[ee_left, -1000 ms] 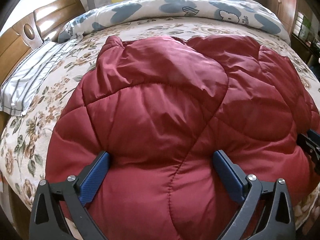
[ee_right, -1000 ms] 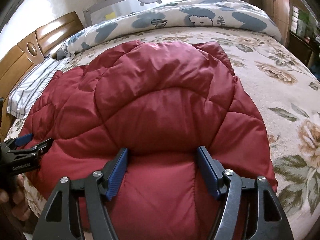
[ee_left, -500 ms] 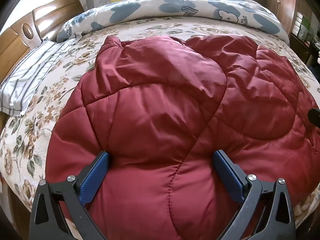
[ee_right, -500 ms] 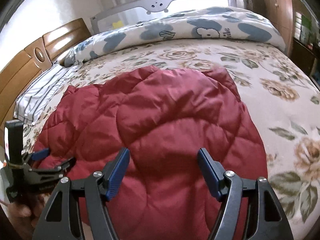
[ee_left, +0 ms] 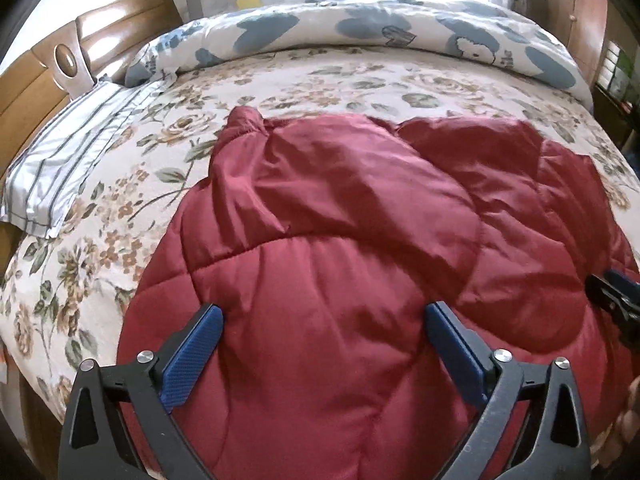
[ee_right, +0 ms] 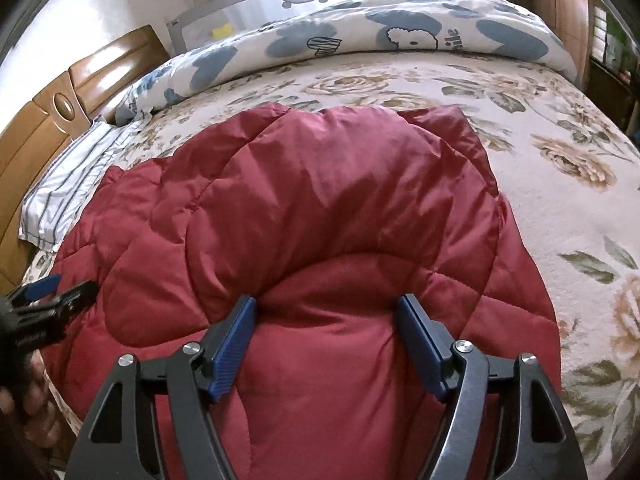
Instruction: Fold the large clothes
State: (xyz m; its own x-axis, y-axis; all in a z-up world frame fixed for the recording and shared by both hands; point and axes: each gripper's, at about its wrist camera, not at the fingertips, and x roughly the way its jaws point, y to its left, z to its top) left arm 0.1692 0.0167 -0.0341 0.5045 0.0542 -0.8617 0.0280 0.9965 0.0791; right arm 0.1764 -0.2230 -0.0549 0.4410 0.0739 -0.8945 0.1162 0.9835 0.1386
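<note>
With both my left gripper (ee_left: 322, 316) and right gripper (ee_right: 326, 308) spread wide and lifted back, the red quilted jacket (ee_left: 360, 240) rests released on the floral bed (ee_right: 560, 168), this fold apparently complete.

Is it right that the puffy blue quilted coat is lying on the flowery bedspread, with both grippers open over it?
Not quite: the puffy quilted coat is dark red, not blue. Both wrist views show that. It does lie on the flowery bedspread, and the left gripper and right gripper are both open over it.
</note>
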